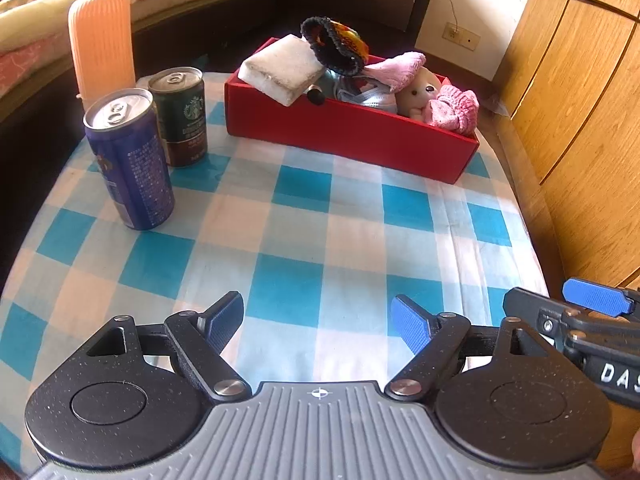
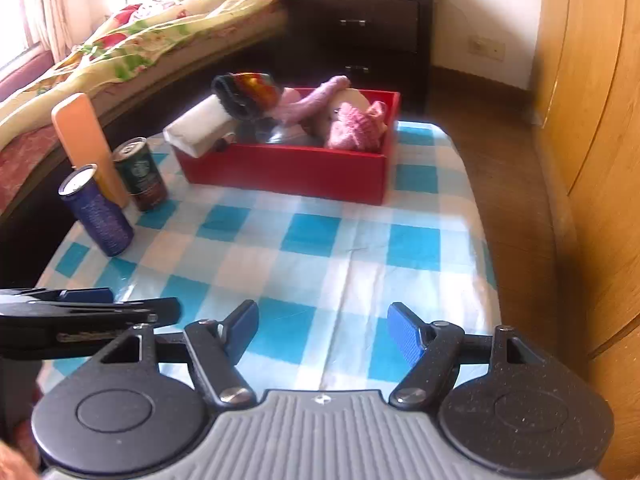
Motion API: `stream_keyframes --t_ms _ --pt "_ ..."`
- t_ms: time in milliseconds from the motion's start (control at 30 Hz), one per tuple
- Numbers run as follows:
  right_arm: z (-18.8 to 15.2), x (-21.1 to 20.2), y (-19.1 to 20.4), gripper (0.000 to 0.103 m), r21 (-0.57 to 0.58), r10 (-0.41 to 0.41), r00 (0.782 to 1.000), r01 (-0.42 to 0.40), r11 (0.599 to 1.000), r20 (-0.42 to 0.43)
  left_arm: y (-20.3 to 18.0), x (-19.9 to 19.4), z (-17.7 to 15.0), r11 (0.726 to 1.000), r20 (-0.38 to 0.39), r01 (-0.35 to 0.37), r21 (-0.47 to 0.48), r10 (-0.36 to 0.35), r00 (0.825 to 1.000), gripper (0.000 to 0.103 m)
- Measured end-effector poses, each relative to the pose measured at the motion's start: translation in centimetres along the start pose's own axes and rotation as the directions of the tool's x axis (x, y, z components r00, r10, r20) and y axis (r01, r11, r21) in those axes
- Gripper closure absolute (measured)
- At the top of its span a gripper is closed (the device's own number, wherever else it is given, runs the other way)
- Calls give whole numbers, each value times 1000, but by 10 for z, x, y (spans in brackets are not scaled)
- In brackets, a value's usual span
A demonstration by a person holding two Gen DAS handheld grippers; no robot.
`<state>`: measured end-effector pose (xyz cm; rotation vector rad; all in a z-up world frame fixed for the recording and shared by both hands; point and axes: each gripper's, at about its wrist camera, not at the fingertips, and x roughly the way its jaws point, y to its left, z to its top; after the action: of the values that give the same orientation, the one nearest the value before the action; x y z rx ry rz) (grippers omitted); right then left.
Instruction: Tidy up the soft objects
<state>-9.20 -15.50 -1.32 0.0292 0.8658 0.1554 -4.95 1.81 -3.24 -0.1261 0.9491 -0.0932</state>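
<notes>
The red box (image 1: 352,136) holds the soft things. Both tools, left tool (image 1: 318,320) and right tool (image 2: 323,330), hover empty, jaws apart, well short of it. Sorting looks finished; next, likely pulling away.

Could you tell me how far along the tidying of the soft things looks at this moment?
Done: the soft things, among them a white sponge, a small plush toy and pink knitwear, sit piled in the red box. In hand: nothing; the left gripper and right gripper are both open and empty above the checked cloth. Left: no loose soft item shows on the cloth; only two cans and an orange bottle stand outside.
</notes>
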Motion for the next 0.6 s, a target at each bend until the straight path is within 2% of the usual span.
stream_keyframes --t_ms 167,267,333,467,600 --pt "-11 -13 11 54 -30 -23 999 24 999 29 7 -10 -9 999 28 -40 16 39 999 23" --pt "-15 -18 16 53 -35 -19 999 20 999 40 14 -10 -9 999 28 -40 5 40 999 23" --pt "-15 -15 19 53 -45 -28 998 31 998 55 14 -9 -7 1000 24 -31 0 31 999 23" --pt "-9 -9 15 53 -28 -100 990 103 994 97 5 -9 -5 1000 30 -3 9 3 1000 23" --pt "-6 -1 7 53 9 -97 991 97 995 90 -2 -4 -5 1000 29 1 23 -2 1000 23"
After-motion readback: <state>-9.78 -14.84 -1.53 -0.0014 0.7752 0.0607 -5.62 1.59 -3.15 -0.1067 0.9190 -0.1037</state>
